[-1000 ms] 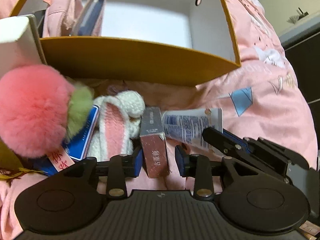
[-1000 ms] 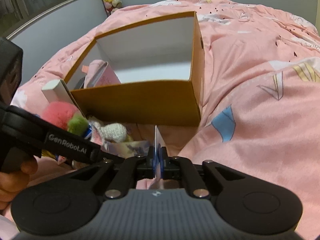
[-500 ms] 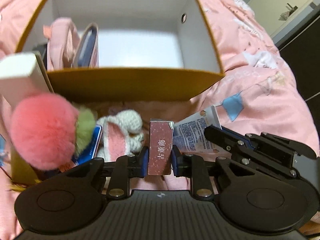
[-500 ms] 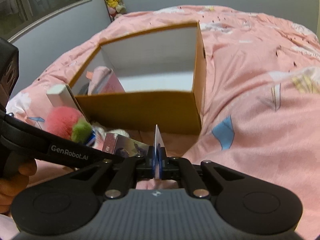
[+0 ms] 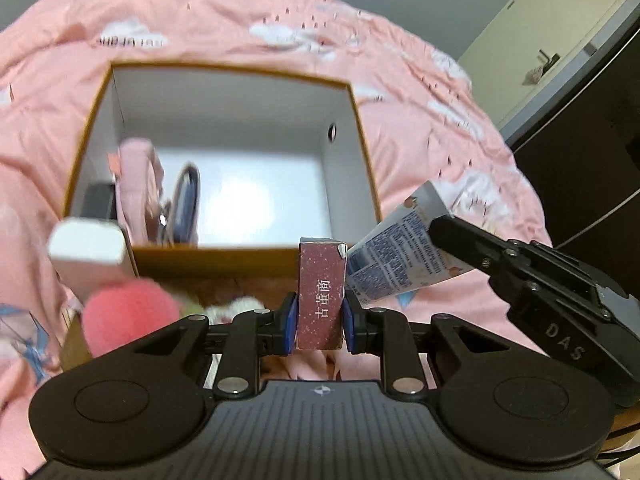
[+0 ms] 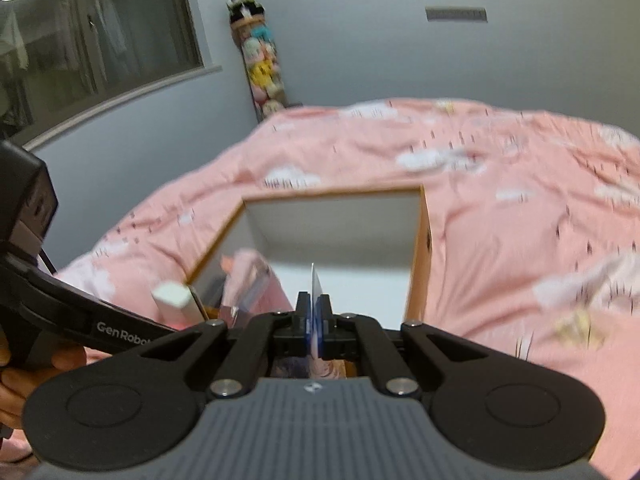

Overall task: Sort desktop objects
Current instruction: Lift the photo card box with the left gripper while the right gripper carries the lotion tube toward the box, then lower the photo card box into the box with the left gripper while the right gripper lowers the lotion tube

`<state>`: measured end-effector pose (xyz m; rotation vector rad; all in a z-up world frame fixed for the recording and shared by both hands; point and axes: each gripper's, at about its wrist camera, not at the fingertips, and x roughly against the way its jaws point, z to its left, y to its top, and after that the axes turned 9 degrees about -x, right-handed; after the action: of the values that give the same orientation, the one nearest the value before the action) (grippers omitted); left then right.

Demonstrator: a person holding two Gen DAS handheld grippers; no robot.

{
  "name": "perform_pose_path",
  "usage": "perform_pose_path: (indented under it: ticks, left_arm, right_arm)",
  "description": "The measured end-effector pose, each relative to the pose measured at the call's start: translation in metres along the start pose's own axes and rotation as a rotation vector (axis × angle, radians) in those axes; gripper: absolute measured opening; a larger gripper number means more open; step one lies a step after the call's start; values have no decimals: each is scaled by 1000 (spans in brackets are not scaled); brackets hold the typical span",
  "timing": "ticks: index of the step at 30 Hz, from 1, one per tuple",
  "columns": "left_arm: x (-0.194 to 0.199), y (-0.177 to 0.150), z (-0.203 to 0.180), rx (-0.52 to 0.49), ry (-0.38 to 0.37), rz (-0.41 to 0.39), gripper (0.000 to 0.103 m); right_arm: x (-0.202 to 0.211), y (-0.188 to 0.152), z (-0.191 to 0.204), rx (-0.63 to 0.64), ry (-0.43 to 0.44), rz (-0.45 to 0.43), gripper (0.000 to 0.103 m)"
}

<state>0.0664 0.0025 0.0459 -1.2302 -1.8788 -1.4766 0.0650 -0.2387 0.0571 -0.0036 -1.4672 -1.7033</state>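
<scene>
Dim indoor light — motion blur

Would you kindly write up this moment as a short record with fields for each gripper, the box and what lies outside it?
left gripper: shut on a maroon carton, held upright
right gripper: shut on the flat end of a white tube
box: open, holding a pink pouch at its left side
outside the box: pink pompom on the pink bedspread

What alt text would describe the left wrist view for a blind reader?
The left gripper holds a small maroon box upright before an open cardboard box on a pink bedspread. The right gripper holds a tube.
</scene>
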Motion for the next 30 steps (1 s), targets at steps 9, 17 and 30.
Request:
perform_pose_path:
  ticks: [9,17,30]
  left_arm:
    - [4,35,15,20,44,-76,26]
    - [-39,53,37,49,113,4,26]
    - [-89,47,51,60,153,117,26]
  right_arm:
    - [-20,31,14,49,17,-77,2]
    - [-72,28,10,-16,-8,-14,2]
    - [-125,2,-10,-92,-41,134,2]
